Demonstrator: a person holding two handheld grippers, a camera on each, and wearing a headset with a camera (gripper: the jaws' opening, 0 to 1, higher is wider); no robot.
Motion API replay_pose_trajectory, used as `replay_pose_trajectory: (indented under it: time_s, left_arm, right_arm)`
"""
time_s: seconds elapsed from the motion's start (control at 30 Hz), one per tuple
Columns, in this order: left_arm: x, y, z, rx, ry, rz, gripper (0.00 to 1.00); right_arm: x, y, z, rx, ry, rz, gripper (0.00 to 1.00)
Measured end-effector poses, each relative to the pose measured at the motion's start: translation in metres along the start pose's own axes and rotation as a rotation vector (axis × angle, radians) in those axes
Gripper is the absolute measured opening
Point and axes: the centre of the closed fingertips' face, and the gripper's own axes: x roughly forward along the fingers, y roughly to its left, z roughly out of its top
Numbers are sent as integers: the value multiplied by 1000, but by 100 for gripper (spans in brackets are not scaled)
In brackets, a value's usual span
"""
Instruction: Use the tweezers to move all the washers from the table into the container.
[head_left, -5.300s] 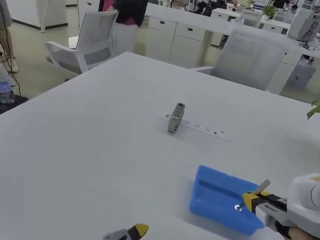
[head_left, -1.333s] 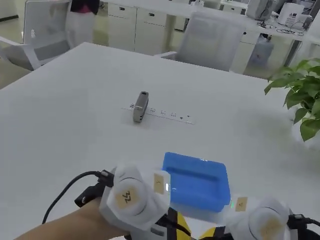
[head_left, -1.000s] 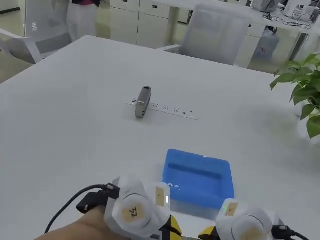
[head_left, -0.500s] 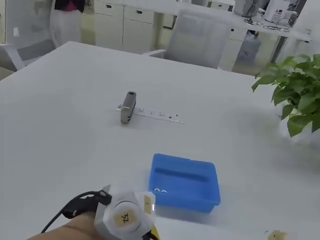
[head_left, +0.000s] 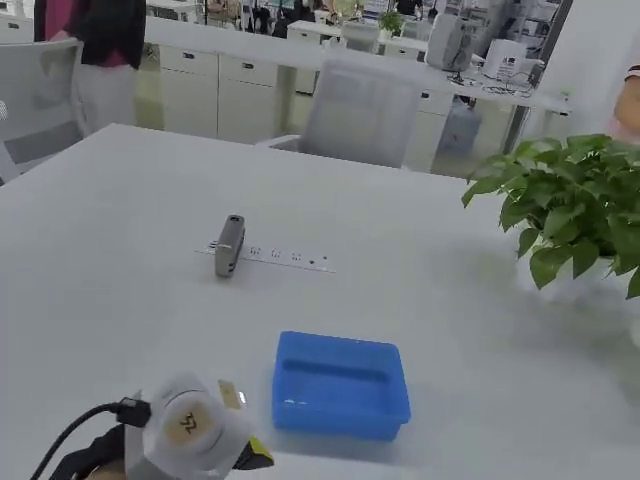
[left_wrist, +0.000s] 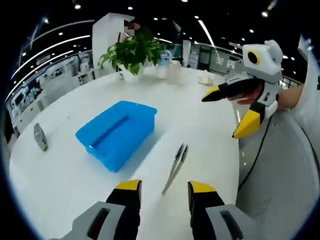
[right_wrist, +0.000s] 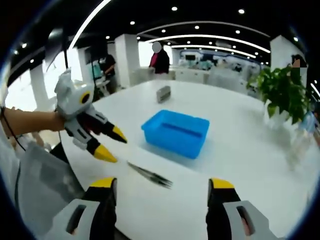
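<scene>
The tweezers lie flat on the white desk, just beside the blue container, with nothing gripping them. The left tongs hover near them, spread apart and empty. The right tongs are spread wide too, also empty. A potted plant stands farther off.

A wide white table takes up the foreground, evenly lit. Behind its far edge stands a grey office chair, and a second chair shows at the left. Beyond them runs a row of white cabinets under a long counter, with more desks further back. A leafy potted plant sits on the table's right side. In the right gripper view, long curved strip lights and small round spotlights cross a dark ceiling above a white pillar.
</scene>
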Motion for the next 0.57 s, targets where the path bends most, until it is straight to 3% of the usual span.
replay_pose_trajectory:
  time_s: [0.13, 0.23, 0.33, 0.57]
  left_arm:
    - [-25, 6, 7, -105, -38, 109, 65]
    - [-47, 7, 12, -151, -102, 216, 78]
    - [-61, 7, 6, -186, -98, 297, 90]
    - [-80, 2, -3, -206, -111, 369, 97]
  right_arm:
    - [-4, -1, 2, 22, -18, -3, 78]
    - [-7, -6, 8, 21, -56, -23, 81]
    - [-8, -9, 9, 28, -69, -33, 86]
    - [-11, -8, 12, 19, -87, -42, 90]
